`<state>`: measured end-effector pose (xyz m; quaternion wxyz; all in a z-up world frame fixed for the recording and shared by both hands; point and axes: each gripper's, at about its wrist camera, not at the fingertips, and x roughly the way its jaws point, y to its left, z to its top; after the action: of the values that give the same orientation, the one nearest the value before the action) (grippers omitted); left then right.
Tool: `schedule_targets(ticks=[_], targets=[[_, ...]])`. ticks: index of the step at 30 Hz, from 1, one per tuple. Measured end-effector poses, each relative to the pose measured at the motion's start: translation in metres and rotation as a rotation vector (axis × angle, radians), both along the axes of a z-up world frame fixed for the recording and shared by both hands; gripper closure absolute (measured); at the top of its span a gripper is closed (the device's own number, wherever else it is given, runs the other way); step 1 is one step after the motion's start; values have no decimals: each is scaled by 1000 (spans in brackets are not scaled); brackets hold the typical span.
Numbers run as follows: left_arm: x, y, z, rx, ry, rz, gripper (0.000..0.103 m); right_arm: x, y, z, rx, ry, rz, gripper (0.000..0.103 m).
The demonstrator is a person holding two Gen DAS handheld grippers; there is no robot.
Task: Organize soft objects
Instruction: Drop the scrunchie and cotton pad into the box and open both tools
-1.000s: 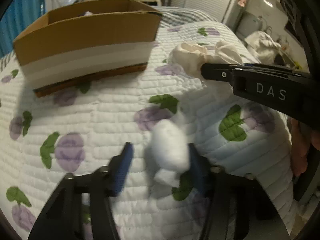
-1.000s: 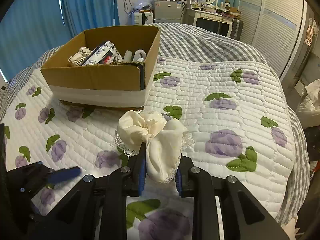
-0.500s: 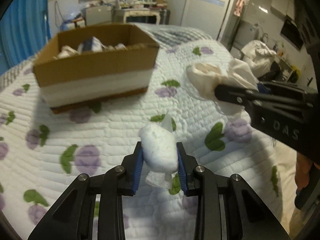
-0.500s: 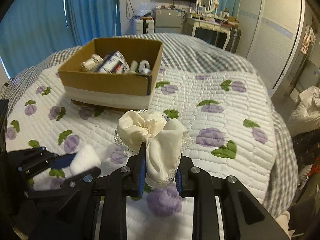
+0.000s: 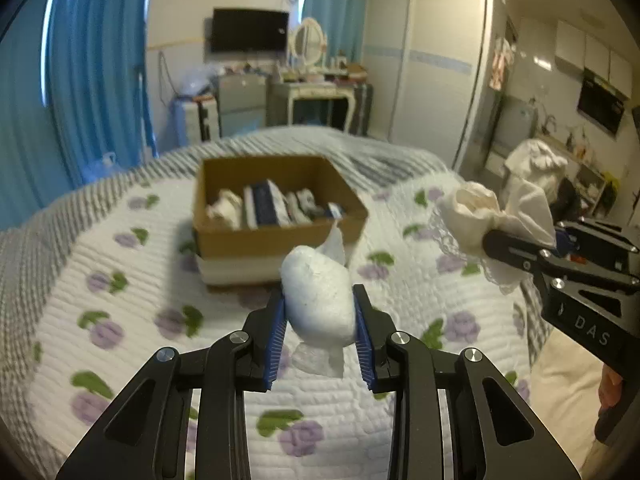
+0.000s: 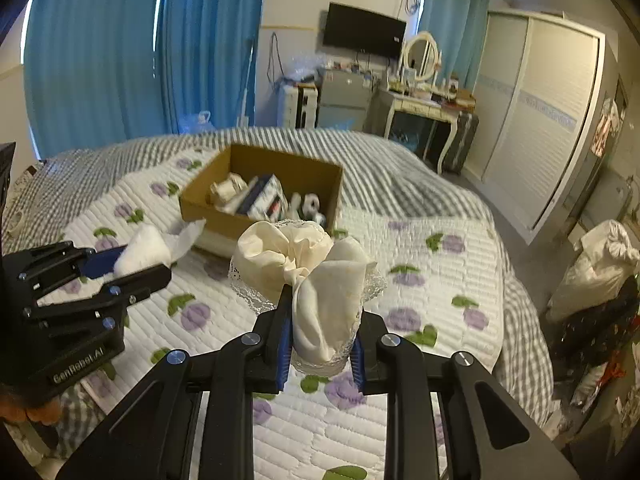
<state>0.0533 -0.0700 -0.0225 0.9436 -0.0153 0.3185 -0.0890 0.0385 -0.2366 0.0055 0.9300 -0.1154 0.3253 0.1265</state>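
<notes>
Blue curtains point(image 6: 132, 52), a wall-mounted television point(image 5: 250, 30) and a pale wardrobe point(image 5: 430, 68) are seen behind a bed covered by a white quilt point(image 5: 132, 280) printed with purple flowers. At the lower centre of the left wrist view, the left gripper point(image 5: 320, 322) is clamped on a white cotton-like wad point(image 5: 318, 300), which is pressed between the blue pads and held clear above the quilt; the jaws have just been closing onto it. At the lower centre of the right wrist view, the right gripper point(image 6: 320, 332) is clamped on a cream lace-edged fabric bundle point(image 6: 304, 268), also held above the quilt. Each gripper is seen at the edge of the other's view. Beyond both, at mid-frame, an open cardboard box point(image 5: 276, 236) is set on the quilt, with a cream cloth and dark blue packets inside it.
</notes>
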Motion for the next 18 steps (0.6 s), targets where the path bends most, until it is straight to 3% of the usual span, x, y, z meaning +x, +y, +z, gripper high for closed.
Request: schedule_targets(ticks=[10, 18], targets=[[9, 38, 42, -2, -117, 69, 73, 16, 34, 53, 33, -98, 68, 80], [68, 68, 53, 5, -148, 127, 73, 74, 67, 70, 73, -126, 108, 80]])
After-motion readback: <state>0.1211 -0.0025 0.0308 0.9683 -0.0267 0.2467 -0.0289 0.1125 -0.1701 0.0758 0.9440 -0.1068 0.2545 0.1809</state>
